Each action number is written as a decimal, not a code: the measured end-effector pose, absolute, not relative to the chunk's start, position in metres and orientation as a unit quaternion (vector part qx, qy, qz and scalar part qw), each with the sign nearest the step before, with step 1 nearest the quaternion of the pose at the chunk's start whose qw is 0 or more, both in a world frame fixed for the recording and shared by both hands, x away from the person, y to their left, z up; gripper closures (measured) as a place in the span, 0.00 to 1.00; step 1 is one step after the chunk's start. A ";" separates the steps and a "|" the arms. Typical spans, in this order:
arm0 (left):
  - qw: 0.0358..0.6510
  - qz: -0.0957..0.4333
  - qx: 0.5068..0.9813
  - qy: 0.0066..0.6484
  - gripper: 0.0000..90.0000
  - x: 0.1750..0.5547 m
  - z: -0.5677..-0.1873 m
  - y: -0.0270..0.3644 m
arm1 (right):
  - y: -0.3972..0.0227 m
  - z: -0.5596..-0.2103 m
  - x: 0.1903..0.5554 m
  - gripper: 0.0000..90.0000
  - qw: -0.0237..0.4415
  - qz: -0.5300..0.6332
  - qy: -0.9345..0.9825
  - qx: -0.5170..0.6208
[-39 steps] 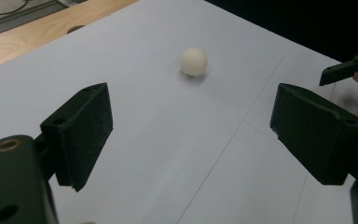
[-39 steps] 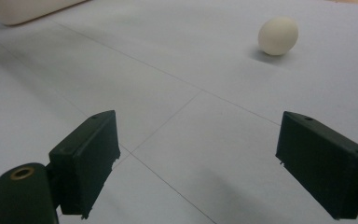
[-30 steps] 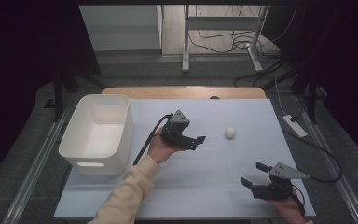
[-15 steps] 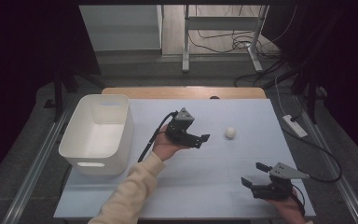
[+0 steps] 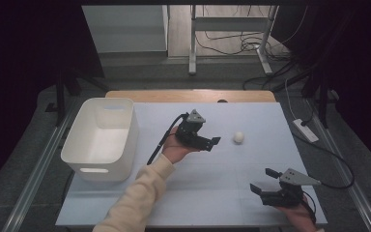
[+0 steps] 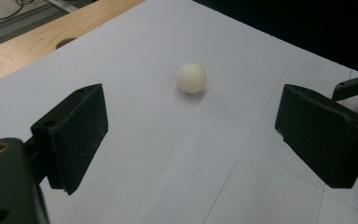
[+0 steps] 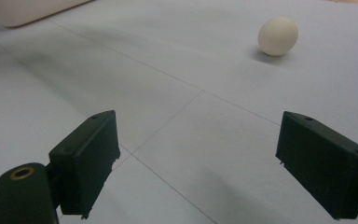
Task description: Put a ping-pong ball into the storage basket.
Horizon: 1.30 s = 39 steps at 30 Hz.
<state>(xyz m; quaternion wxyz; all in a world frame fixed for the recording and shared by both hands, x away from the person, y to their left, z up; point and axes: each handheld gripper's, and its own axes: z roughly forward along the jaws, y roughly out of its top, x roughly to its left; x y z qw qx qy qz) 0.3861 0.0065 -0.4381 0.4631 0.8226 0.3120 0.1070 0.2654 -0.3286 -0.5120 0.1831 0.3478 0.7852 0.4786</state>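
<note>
Pale blue counter (image 5: 212, 193) with a wooden far edge, dark room around, cables on the floor behind. A white bin (image 5: 101, 137) stands at its left. The white ball (image 5: 239, 137) lies near the left hand-held gripper (image 5: 211, 143), ahead of its jaws, which have just been opening with nothing between them; the right hand-held gripper (image 5: 263, 181) is released, well apart from the ball

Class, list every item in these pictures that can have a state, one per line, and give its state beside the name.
White ball: resting loose on the table, touched by nothing.
White bin: upright, nothing visible inside.
Left gripper: jaws wide open, just been opening, nothing between them, aimed at the ball.
Right gripper: jaws open, holding nothing, low at the table's near edge.
Table: covered by a pale sheet.
</note>
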 end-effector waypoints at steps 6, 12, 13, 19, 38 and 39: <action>0.463 0.105 0.822 0.314 0.12 0.391 -0.439 0.004 | -0.329 -0.512 0.265 0.15 0.183 0.479 0.785 0.348; 0.458 0.108 0.824 0.315 0.11 0.395 -0.441 0.001 | -0.329 -0.512 0.265 0.15 0.182 0.480 0.785 0.348; 0.458 0.108 0.824 0.315 0.11 0.395 -0.441 0.000 | -0.329 -0.512 0.266 0.15 0.182 0.479 0.785 0.348; 0.455 0.109 0.826 0.314 0.11 0.398 -0.443 -0.004 | -0.329 -0.512 0.265 0.15 0.183 0.478 0.785 0.349; 0.451 0.107 0.832 0.306 0.11 0.403 -0.446 -0.017 | -0.328 -0.512 0.266 0.15 0.182 0.480 0.785 0.347; 0.451 0.107 0.832 0.306 0.11 0.404 -0.446 -0.019 | -0.328 -0.512 0.266 0.15 0.182 0.480 0.785 0.347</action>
